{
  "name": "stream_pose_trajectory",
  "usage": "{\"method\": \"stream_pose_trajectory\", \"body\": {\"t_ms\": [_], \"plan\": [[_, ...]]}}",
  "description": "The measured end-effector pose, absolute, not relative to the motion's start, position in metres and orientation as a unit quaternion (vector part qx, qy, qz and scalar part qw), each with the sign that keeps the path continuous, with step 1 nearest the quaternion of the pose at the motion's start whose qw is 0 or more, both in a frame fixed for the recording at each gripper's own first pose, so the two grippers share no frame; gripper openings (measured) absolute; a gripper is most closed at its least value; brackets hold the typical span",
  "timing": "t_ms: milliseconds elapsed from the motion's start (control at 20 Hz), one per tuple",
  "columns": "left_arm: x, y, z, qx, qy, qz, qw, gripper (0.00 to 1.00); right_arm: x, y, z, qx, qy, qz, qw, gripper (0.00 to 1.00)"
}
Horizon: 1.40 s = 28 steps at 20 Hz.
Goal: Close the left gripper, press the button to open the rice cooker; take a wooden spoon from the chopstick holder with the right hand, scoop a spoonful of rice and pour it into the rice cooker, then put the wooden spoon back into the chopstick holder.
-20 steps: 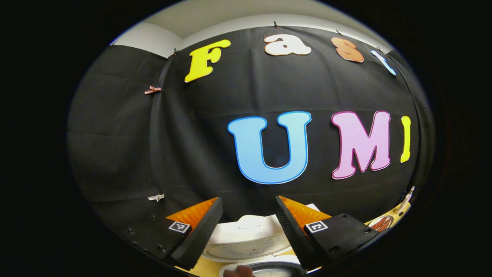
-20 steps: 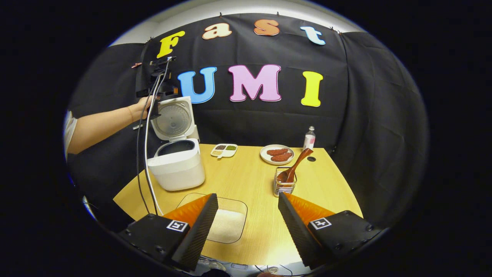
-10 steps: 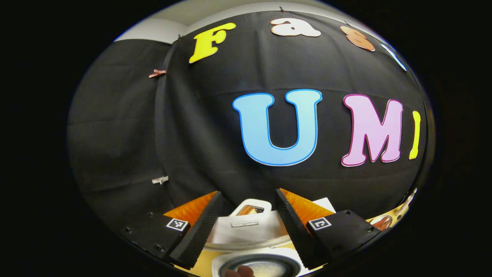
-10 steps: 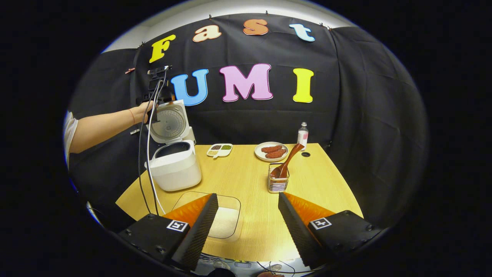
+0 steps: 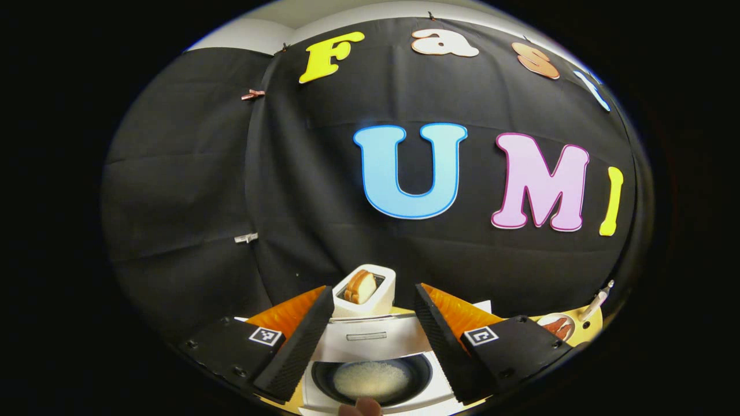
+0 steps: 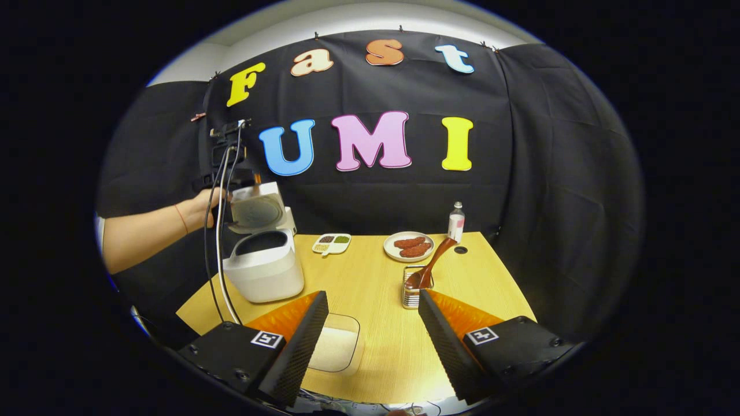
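The white rice cooker [image 6: 265, 271] stands at the table's left with its lid [image 6: 257, 209] raised and tilted forward over the pot. A hand holds my left gripper [image 6: 226, 159] just above and behind that lid. My left gripper [image 5: 373, 300] is open, its fingers straddling the lid [image 5: 370, 338] without pressing it, and the inner pot [image 5: 370, 378] below holds white rice. The wooden spoon [image 6: 430, 264] leans in the wire chopstick holder [image 6: 411, 293]. My right gripper [image 6: 373, 297] is open and holds nothing, above the clear rice container [image 6: 335, 349].
A plate of sausages [image 6: 409, 246], a small bottle [image 6: 456, 222] and a divided dish of grains [image 6: 333, 242] sit at the table's back. A white toaster with bread [image 5: 365, 292] stands behind the cooker. Cables [image 6: 217, 254] hang from the left gripper beside the cooker.
The cooker lid has tipped from upright toward the pot, with the left gripper following it down. The left gripper view now shows the pot's rice and the toaster. The right gripper drifted slightly.
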<state>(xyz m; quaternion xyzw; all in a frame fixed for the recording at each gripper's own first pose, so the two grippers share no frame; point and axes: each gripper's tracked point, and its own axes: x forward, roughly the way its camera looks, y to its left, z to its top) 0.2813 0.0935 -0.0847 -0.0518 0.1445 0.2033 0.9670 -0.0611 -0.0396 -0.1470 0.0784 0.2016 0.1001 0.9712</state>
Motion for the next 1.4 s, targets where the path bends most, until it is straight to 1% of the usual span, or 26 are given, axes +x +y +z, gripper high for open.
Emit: {"method": "stream_pose_trajectory", "body": {"t_ms": [200,300,450,550,1150,1300,1400], "plan": [[0.267,0.078,-0.142,-0.081,0.196,0.197,0.957,0.98,-0.051,-0.043,-0.135,0.075,0.188,0.100,0.974,0.99],[0.260,0.077,-0.166,-0.072,0.210,0.199,0.955,0.98,-0.048,-0.045,-0.137,0.069,0.187,0.098,0.975,0.99],[0.255,0.074,-0.176,-0.049,0.198,0.198,0.959,0.98,-0.049,-0.046,-0.140,0.068,0.193,0.096,0.974,0.99],[0.250,0.071,-0.187,-0.055,0.206,0.199,0.956,1.00,-0.046,-0.045,-0.144,0.073,0.198,0.096,0.973,0.98],[0.224,0.059,-0.221,-0.062,0.243,0.198,0.948,1.00,-0.048,-0.041,-0.145,0.074,0.198,0.103,0.972,0.99],[0.217,0.052,-0.238,-0.060,0.266,0.194,0.942,1.00,-0.050,-0.040,-0.147,0.077,0.200,0.102,0.971,0.98],[0.217,0.051,-0.241,-0.050,0.262,0.191,0.945,1.00,-0.050,-0.040,-0.145,0.080,0.199,0.102,0.971,0.99]]}}
